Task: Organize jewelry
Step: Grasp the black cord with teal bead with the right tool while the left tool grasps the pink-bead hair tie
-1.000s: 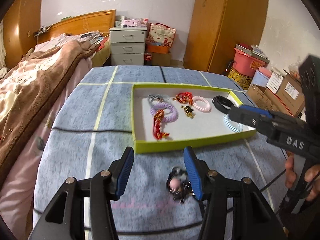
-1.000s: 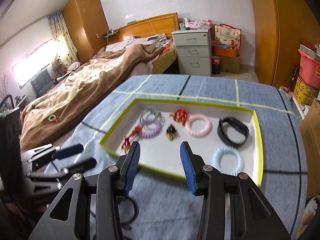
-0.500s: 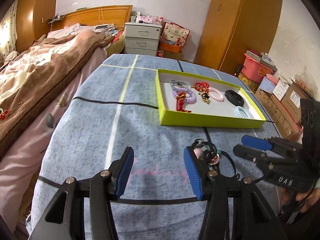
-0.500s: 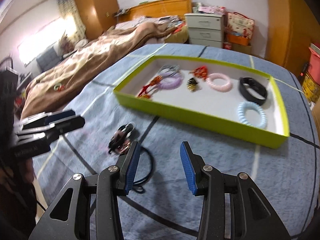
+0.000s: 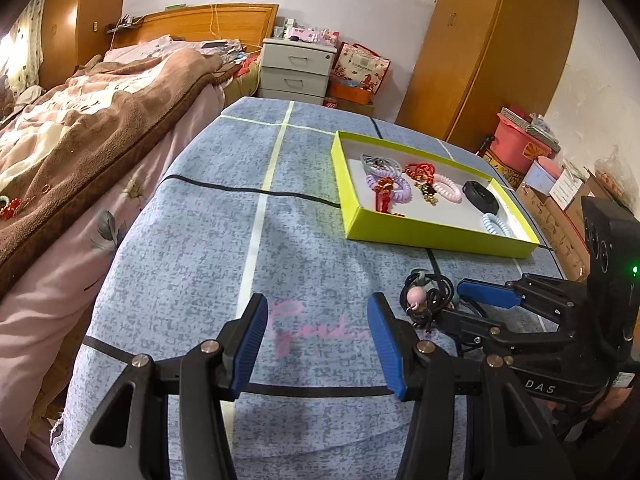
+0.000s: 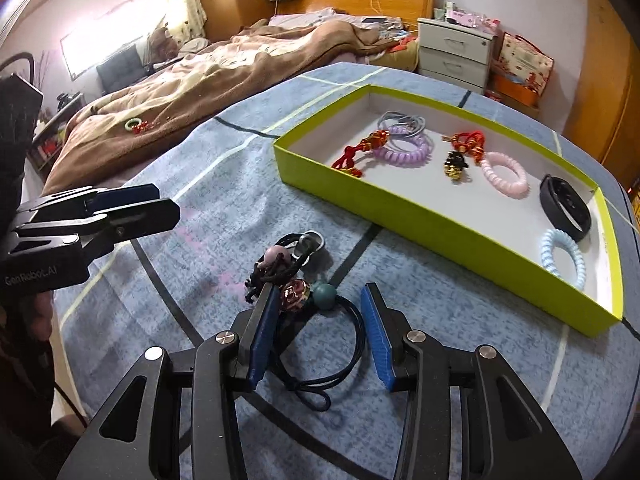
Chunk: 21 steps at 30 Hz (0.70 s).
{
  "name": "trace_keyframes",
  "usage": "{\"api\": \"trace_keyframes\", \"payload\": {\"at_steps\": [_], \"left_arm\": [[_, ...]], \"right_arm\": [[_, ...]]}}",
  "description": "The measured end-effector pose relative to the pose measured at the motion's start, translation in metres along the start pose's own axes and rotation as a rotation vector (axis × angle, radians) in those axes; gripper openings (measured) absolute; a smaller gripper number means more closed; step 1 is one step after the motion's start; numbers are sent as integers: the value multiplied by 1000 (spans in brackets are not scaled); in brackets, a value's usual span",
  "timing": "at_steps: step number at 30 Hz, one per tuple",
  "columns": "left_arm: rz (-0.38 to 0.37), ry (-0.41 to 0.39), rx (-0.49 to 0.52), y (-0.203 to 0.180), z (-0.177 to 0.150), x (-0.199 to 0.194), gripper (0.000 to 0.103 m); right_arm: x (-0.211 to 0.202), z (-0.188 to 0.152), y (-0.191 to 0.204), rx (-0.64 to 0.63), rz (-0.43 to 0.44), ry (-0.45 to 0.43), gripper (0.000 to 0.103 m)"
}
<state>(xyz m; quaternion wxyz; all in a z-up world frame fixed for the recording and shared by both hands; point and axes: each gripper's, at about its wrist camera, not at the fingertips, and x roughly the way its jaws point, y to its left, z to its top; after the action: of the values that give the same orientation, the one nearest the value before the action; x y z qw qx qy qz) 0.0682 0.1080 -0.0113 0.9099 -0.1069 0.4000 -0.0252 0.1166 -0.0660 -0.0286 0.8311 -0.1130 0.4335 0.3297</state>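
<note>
Right gripper (image 6: 316, 328): jaws wide open, straddling the corded beads (image 6: 294, 280), gripping nothing. Left gripper (image 5: 316, 344): jaws open, empty. Tray (image 6: 420, 216) at 1 o'clock.

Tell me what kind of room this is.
Almost certainly a home bedroom: a bed with a wooden headboard and rumpled brown blanket, a drawered nightstand against the wall, and tall wooden wardrobes.
</note>
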Motion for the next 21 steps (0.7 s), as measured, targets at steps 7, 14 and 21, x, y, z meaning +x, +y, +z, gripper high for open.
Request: {"api": "trace_keyframes", "payload": {"at_steps": [7, 14, 21], "left_arm": [[-9, 7, 4, 0, 1, 2, 54], [-18, 20, 11, -5, 2, 7, 54], [-19, 30, 14, -10, 3, 10, 54]], "right_arm": [[3, 1, 0, -1, -23, 5, 44], [0, -2, -4, 19, -53, -2, 32], [-5, -7, -16, 72, -72, -10, 7]]}}
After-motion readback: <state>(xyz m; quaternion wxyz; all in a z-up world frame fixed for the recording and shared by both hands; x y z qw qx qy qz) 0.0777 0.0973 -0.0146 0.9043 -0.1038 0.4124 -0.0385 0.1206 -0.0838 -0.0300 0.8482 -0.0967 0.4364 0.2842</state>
